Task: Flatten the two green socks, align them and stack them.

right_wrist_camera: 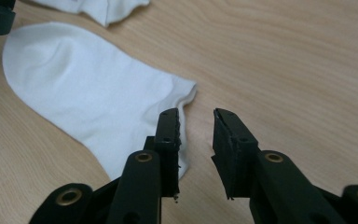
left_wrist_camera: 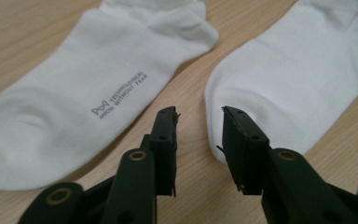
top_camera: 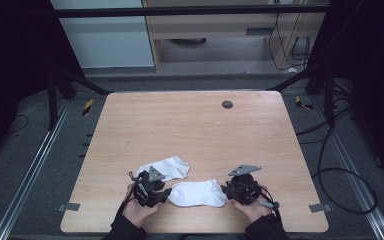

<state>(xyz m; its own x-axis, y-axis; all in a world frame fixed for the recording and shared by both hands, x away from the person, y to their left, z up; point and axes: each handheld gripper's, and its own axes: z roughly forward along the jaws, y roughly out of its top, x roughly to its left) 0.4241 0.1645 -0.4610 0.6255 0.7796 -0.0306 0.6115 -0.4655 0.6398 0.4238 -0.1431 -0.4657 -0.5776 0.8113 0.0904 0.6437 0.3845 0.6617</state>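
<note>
Light brown wood covers the table, and two white socks lie near its near edge. One sock lies flat between the two grippers. The other sock lies just behind it, to the left, with small grey writing on it. The left gripper has its jaws spread apart at one end of the near sock, pinching nothing. The right gripper is spread too, at the sock's other end, holding nothing.
</note>
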